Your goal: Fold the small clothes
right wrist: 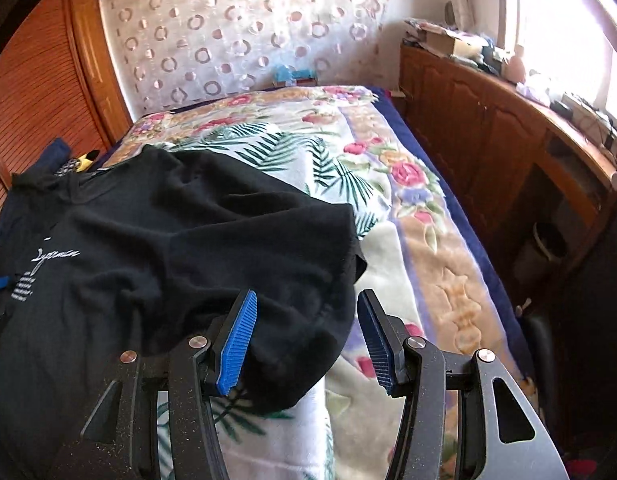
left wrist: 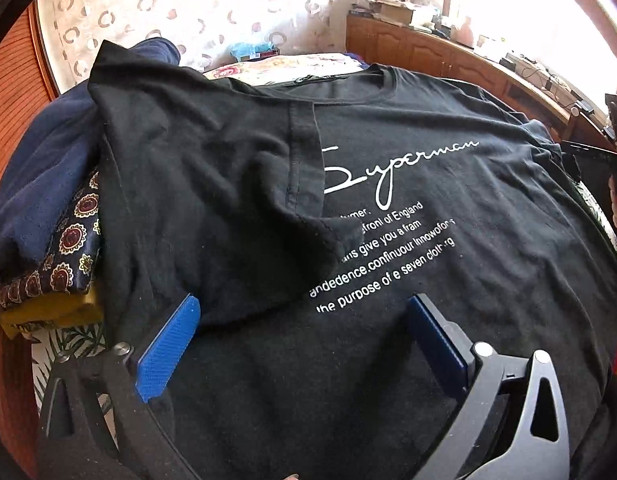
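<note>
A floral blanket (right wrist: 392, 216) covers the bed, where a black T-shirt (left wrist: 388, 208) with white lettering lies spread, its left sleeve (left wrist: 212, 168) folded across the chest. At far left sits a stack of folded clothes (left wrist: 56, 248). The left gripper (left wrist: 304, 320) hangs released, wide above the shirt; the right gripper (right wrist: 306, 312) stands parted, empty, over the right sleeve (right wrist: 292, 264).

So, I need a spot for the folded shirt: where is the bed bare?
Free: the blanket between the shirt and the wooden cabinets, up to the curtain. Crowded: the shirt's far side, where folded clothes are piled.
</note>
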Action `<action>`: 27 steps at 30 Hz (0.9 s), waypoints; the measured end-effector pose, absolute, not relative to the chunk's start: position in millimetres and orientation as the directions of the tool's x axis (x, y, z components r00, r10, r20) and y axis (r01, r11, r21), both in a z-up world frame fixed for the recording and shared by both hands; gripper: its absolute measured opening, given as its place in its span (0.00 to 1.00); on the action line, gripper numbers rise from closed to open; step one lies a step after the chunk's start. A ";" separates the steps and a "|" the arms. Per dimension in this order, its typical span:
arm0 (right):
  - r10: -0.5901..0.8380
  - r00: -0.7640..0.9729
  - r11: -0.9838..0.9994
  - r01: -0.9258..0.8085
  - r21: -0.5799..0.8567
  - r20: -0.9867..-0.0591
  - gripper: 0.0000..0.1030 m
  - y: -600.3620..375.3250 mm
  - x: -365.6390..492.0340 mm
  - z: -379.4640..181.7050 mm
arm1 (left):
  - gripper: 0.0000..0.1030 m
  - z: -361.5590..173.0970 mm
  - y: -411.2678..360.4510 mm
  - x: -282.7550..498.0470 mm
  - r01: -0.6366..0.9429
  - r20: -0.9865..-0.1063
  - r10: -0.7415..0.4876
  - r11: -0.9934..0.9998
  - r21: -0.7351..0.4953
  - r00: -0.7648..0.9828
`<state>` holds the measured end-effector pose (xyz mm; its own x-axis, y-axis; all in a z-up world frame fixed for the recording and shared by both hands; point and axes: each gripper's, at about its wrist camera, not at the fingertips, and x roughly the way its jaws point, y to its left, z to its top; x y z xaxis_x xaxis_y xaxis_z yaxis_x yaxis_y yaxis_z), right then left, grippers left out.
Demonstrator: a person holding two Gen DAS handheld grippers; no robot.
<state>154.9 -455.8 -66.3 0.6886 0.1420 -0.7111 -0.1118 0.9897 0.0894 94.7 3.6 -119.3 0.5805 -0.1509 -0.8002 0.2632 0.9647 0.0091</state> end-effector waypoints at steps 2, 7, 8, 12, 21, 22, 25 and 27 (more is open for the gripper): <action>0.142 0.676 0.990 -0.103 0.097 -0.724 0.53 -452.9 159.5 -67.1 | 1.00 -119.3 3.9 94.3 0.263 -0.800 -0.151 0.965 0.009 0.581; 0.178 0.643 0.984 -0.103 0.145 -0.745 0.52 -450.9 177.7 -66.9 | 1.00 -119.4 3.7 94.8 0.263 -0.800 -0.151 0.965 0.009 0.581; 0.188 0.639 0.982 -0.103 0.159 -0.746 0.51 -451.4 180.0 -64.9 | 1.00 -119.3 3.5 94.9 0.263 -0.800 -0.151 0.965 0.009 0.581; 0.240 0.634 0.971 -0.141 0.196 -0.735 0.28 -451.0 179.7 -63.5 | 1.00 -119.3 3.6 94.7 0.263 -0.800 -0.151 0.965 0.009 0.581; 0.122 0.731 0.982 -0.187 -0.025 -0.671 0.06 -421.1 162.1 -37.8 | 1.00 -119.4 4.1 94.3 0.262 -0.800 -0.149 0.965 0.011 0.582; 0.132 0.746 0.980 -0.198 -0.028 -0.653 0.06 -416.8 159.5 -31.2 | 1.00 -119.4 4.2 94.4 0.262 -0.800 -0.149 0.965 0.011 0.582; 0.189 0.769 0.966 -0.258 -0.025 -0.610 0.06 -394.0 150.6 -13.7 | 1.00 -119.4 4.3 93.9 0.262 -0.799 -0.150 0.965 0.010 0.582; 0.230 0.770 0.952 -0.305 -0.028 -0.595 0.06 -375.4 145.9 -6.2 | 1.00 -119.2 3.7 93.3 0.260 -0.799 -0.145 0.966 0.014 0.584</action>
<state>145.9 -375.4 -6.2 0.7703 0.2297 -0.5949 -0.3052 0.9519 -0.0277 93.3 3.7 -119.2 0.5839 -0.1454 -0.7987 0.2596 0.9656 0.0140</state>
